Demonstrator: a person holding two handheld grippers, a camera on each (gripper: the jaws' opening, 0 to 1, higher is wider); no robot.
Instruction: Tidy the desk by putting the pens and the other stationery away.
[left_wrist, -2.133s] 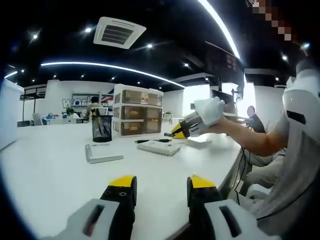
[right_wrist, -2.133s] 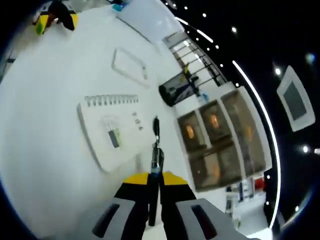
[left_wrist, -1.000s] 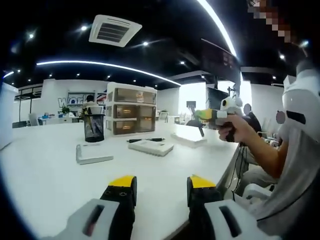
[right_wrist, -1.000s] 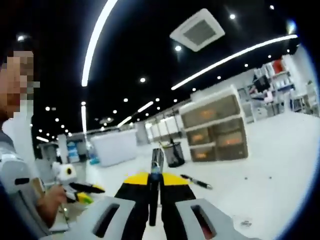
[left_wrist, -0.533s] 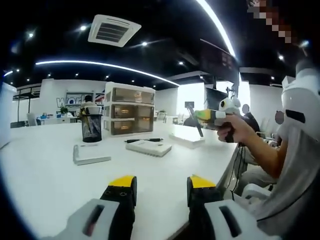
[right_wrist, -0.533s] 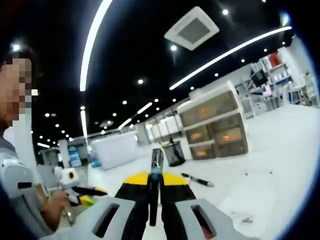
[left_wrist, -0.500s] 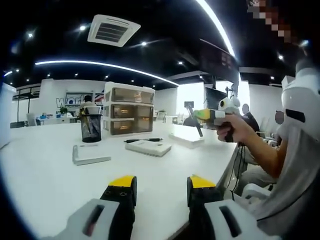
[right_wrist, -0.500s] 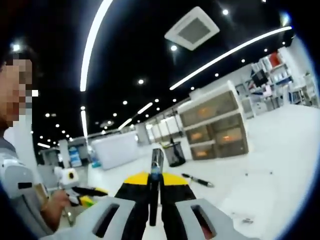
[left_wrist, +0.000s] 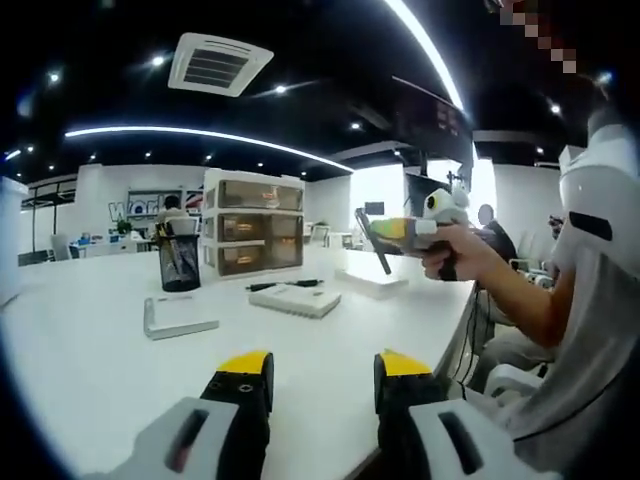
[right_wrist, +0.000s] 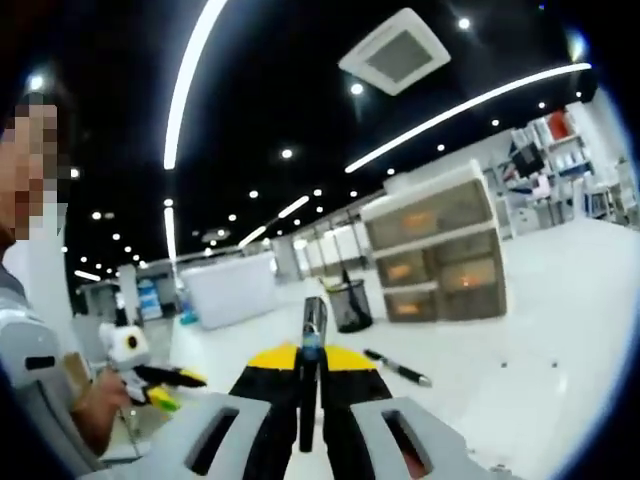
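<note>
Pens are the matter on this desk: we are gripping one black pen in our right gripper, whose jaws are closing tight on the barrel so that the pen is sticking out past the yellow tips. In the left gripper view that right gripper is hovering in the air to the right of the drawer unit, well above the desk, with the pen slanting down out of it and a hand wrapping the handle. Our left gripper is hanging low over the near part of the desk, its jaws standing wide apart with nothing between them; in the right gripper view it is showing at the left edge.

Just left of the drawer unit a black mesh pen cup is standing upright with pens in it. In front of the drawer unit a white notebook is lying flat, and a second black pen is lying just behind it, between the notebook and the drawers. In front of the pen cup, nearer to us, a grey L-shaped piece is lying flat on the desk. In the right gripper view the drawer unit is sitting right of the pen cup, with the loose pen on the desk before them.
</note>
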